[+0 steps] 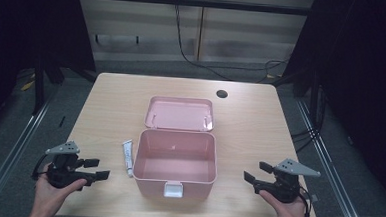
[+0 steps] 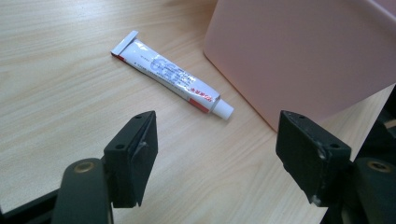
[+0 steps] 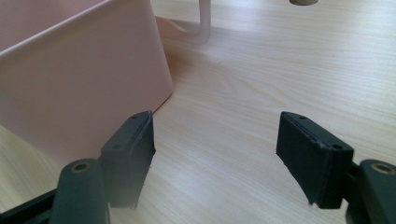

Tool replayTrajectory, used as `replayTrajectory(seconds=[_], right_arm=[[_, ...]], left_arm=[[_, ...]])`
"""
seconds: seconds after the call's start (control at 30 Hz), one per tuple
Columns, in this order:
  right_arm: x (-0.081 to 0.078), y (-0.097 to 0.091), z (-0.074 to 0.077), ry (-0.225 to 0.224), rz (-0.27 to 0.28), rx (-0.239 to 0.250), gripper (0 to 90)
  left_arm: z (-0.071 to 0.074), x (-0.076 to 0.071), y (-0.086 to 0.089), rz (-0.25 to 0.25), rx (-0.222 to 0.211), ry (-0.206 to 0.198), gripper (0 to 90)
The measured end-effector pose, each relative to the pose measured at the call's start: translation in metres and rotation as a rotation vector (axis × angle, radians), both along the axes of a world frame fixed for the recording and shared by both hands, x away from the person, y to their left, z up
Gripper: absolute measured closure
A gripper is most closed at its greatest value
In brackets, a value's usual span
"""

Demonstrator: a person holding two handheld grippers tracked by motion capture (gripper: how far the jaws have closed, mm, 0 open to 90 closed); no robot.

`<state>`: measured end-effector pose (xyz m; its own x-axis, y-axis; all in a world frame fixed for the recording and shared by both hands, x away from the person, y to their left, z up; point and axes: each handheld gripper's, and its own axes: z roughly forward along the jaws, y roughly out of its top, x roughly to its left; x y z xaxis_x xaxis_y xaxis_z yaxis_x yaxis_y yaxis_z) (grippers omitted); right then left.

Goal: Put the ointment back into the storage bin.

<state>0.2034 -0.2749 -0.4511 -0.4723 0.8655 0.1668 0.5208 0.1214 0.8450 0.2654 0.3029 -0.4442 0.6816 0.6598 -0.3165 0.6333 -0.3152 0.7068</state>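
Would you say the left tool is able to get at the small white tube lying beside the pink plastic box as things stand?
Probably yes. The left tool is open, and only bare wooden table lies between it and the small white tube, which lies flat beside the pink plastic box.

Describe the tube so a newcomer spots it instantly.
Start at the open pink box in the middle of the wooden table. Just off its left wall lies the tube, flat on the wood. It is the one slim white item there, with blue print and a white cap.
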Motion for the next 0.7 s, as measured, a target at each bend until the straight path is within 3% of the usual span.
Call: replayTrajectory(seconds=[0.23,0.27,0.37,0.43,0.47,0.53,0.57,0.6,0.7], right_arm=[[-0.002,0.003,0.004,0.017,0.006,0.01,28.5],[-0.001,0.003,0.005,0.045,0.01,0.02,29.0],[-0.002,0.005,0.006,0.055,0.028,0.019,30.4],[-0.003,0.009,0.006,0.067,0.058,0.017,30.3],[-0.006,0.012,0.004,0.074,0.094,0.003,30.0],[-0.008,0.013,0.003,0.069,0.1,0.017,30.0],[-0.01,0.013,0.003,0.061,0.108,0.02,30.0],[-0.01,0.013,0.005,0.054,0.099,0.021,29.7],[-0.011,0.011,0.005,0.042,0.09,0.024,29.7]], left_arm=[[0.004,0.001,-0.001,0.017,0.006,0.006,37.2],[0.007,0.003,-0.003,0.023,0.025,0.007,37.7],[0.011,0.006,-0.007,0.02,0.047,0.019,39.3],[0.015,0.008,-0.013,-0.008,0.062,0.04,39.2],[0.019,0.012,-0.019,-0.028,0.109,0.052,34.3],[0.021,0.013,-0.021,-0.033,0.113,0.051,32.9],[0.023,0.015,-0.022,-0.041,0.1,0.054,36.5],[0.026,0.02,-0.026,-0.051,0.109,0.079,36.8],[0.027,0.023,-0.03,-0.074,0.144,0.104,42.7]])
